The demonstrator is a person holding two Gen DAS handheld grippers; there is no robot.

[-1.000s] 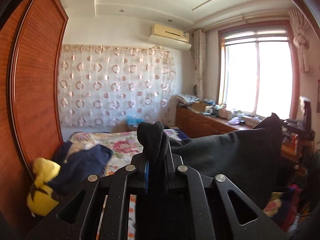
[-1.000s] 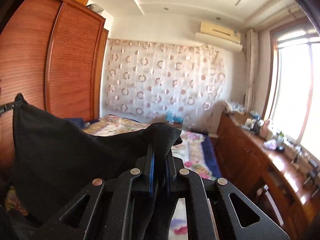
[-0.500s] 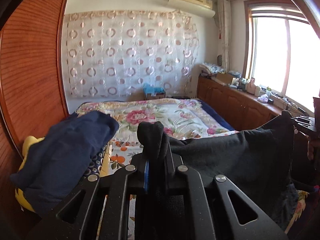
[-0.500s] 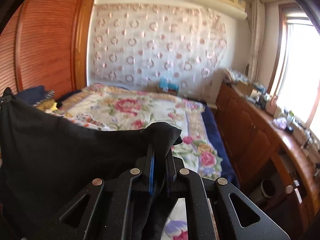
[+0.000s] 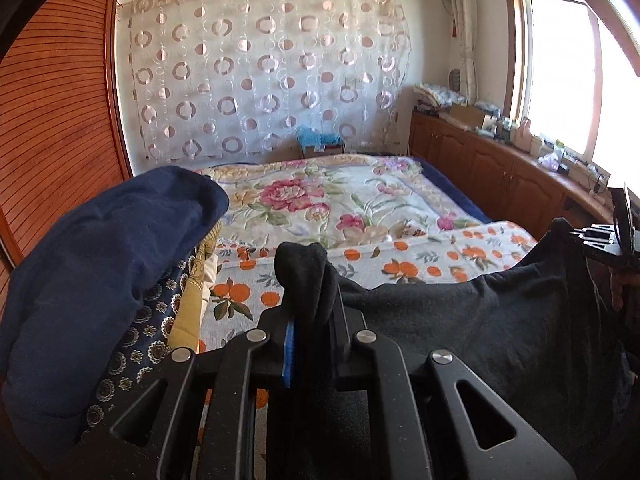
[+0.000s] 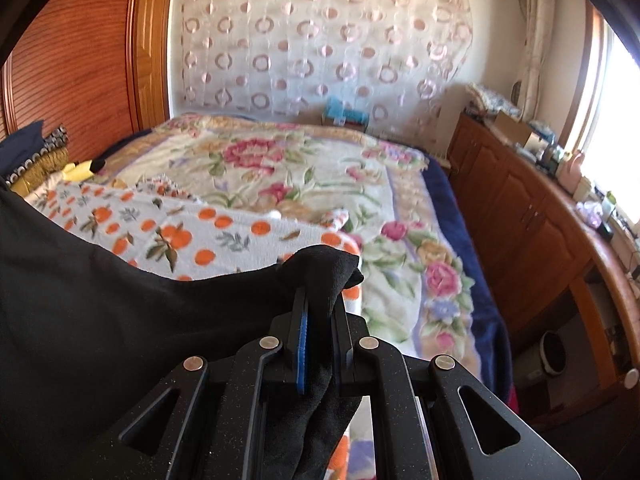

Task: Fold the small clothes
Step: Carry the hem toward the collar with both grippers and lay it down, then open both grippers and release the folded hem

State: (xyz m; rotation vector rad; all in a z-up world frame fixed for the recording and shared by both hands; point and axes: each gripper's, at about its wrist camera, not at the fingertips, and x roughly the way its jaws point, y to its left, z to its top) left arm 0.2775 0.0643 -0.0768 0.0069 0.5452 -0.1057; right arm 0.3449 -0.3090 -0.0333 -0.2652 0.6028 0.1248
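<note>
A black garment [image 5: 480, 320] hangs stretched between my two grippers above the near end of the bed. My left gripper [image 5: 310, 312] is shut on one corner of it, and the cloth bunches up over the fingertips. My right gripper [image 6: 320, 312] is shut on the other corner of the same black garment [image 6: 100, 320]. In the left wrist view the right gripper [image 5: 600, 236] shows at the far right edge, holding the cloth taut. The lower part of the garment is hidden behind the gripper bodies.
The bed has a floral blanket [image 5: 340, 200] and an orange-print sheet [image 6: 180, 236] under the garment. A dark blue garment pile [image 5: 100, 272] lies at the left. A wooden wardrobe [image 5: 52, 120] stands left, wooden cabinets [image 6: 520, 208] with clutter right.
Both grippers have tilted down with the black garment: the ceiling has left view and the bed and orange-print sheet now fill the middle. Both stay shut on the cloth.
</note>
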